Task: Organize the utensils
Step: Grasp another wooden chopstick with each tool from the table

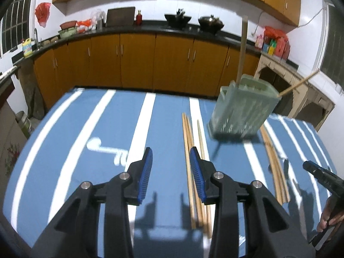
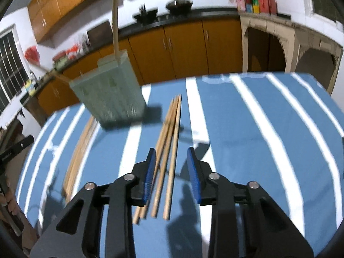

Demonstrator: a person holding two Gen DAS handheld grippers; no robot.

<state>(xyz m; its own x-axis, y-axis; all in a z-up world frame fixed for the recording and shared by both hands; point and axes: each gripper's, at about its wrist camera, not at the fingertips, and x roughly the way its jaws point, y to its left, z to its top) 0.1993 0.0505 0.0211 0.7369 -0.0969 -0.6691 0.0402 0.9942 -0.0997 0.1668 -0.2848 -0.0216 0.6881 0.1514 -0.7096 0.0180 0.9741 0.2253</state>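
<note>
Fingers [image 1: 148,172] on both grippers part-open, gripping nothing — two utensils already in the green holder [image 1: 240,111], two chopstick bundles [image 2: 167,154] still on the counter [image 1: 86,129].

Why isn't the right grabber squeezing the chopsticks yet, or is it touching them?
Cannot tell. In the right wrist view the right gripper straddles the chopsticks, jaws open; its left pad overlaps one stick, so contact is unclear.

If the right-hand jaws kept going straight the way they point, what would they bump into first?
Most likely the bundle of wooden chopsticks lying on the striped blue tablecloth. The right gripper points down at them, its jaws open either side; how far off they are is unclear.
</note>
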